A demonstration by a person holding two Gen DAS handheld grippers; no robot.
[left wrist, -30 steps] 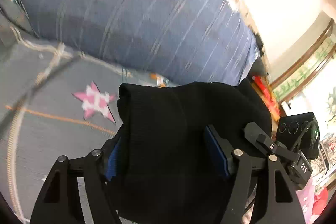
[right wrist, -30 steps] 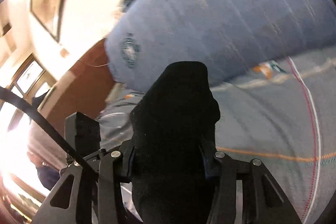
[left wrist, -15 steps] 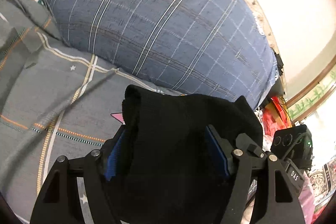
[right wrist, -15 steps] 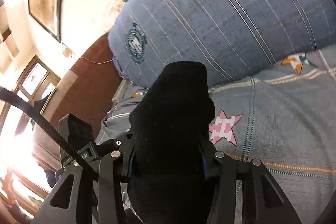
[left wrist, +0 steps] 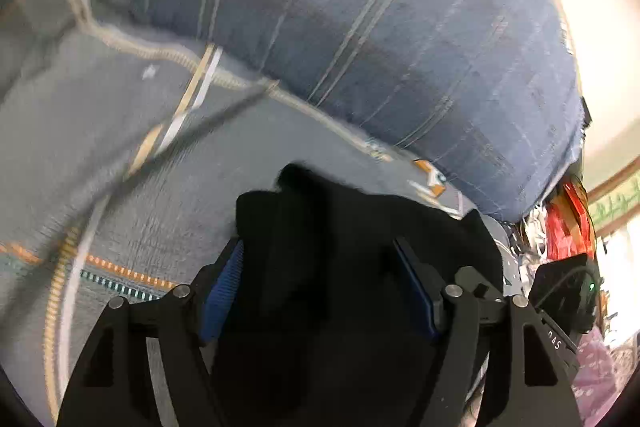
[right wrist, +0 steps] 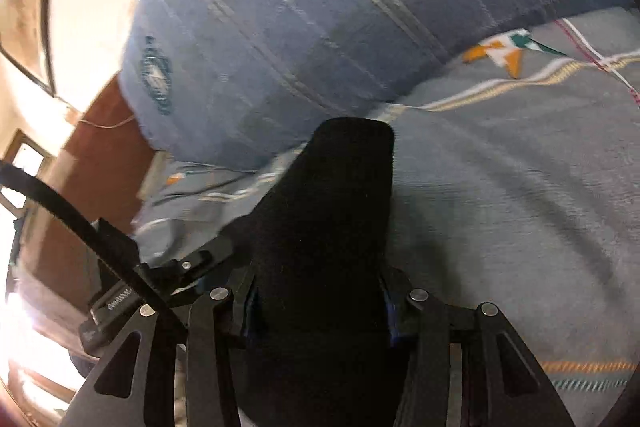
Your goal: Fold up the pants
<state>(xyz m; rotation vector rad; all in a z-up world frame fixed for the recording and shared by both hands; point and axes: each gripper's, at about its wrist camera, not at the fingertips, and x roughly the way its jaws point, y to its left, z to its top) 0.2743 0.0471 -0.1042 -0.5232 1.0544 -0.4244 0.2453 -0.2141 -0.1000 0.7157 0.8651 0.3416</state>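
Left gripper (left wrist: 320,291): its 2 blue-padded fingers (left wrist: 222,293) stand wide yet are clamped on a thick bunch of the black pants (left wrist: 352,227), which fills the whole gap between the pads and bulges forward past the tips. Right gripper (right wrist: 320,301): a narrower, upright fold of the same black pants (right wrist: 332,211) sits between its pads, both of which touch the cloth; the jaws are opening at this moment, with the cloth still between them. In both wrist views the pants are raised in the grippers just above a grey bedsheet (left wrist: 120,155) that carries cream, orange and teal stripes, and in the right wrist view also an orange-and-teal star motif (right wrist: 504,53). Beyond the sheet, along its far edge, lies a large blue plaid pillow (left wrist: 380,27), which bears a round teal emblem (right wrist: 156,79) in the right wrist view. At the far right of the left wrist view, past the pillow, lie red items (left wrist: 568,223), too blurred to identify, and beside the gripper sits a black device with a green light (left wrist: 568,291). At the left of the right wrist view a black strap (right wrist: 72,215) crosses in front of a brown wooden panel (right wrist: 92,155). Both views are motion-blurred.
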